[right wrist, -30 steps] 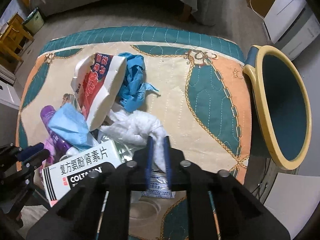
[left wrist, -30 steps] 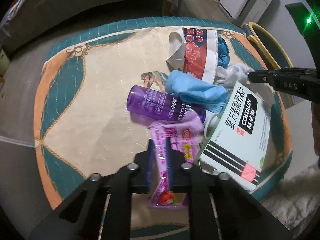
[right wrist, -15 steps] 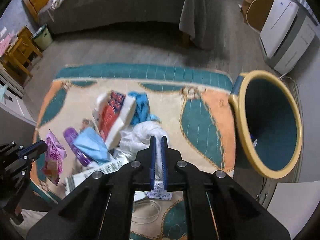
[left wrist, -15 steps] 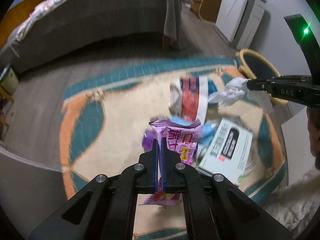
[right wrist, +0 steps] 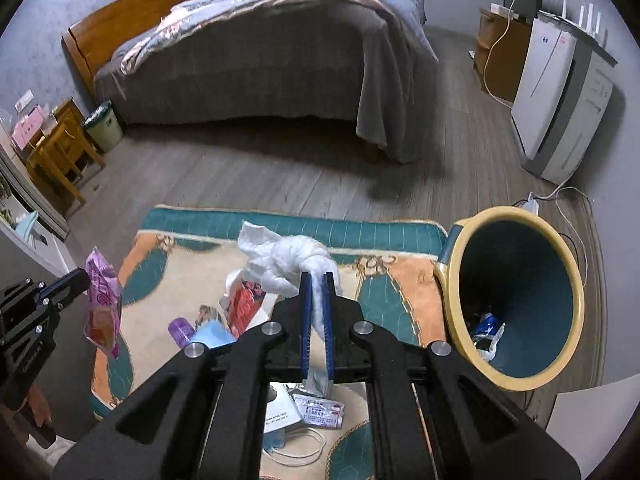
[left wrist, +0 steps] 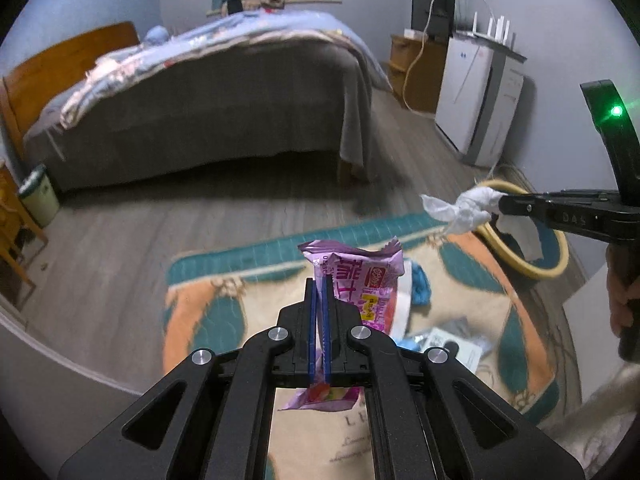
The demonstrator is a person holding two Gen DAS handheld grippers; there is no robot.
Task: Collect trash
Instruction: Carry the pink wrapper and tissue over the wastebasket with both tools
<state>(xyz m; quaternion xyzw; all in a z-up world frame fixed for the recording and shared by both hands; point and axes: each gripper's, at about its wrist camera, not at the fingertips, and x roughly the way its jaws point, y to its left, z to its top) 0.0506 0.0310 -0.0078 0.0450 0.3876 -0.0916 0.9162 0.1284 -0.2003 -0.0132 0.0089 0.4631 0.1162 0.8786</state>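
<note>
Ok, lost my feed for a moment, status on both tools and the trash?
Left tool shut on purple wrapper. Right tool shut on white tissue. Bin right of rug, path clear.

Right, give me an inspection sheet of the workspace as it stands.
Surface: patterned rug on wood floor.
Job's things: purple snack wrapper and white tissue wad lifted; yellow-rimmed bin beside rug, trash inside.
Clutter: purple bottle, red-and-white packet, blue cloth on rug.
Grippers: left gripper shut on wrapper; right gripper shut on tissue.
Cables: white cord behind bin.
Surroundings: bed, white appliance.
</note>
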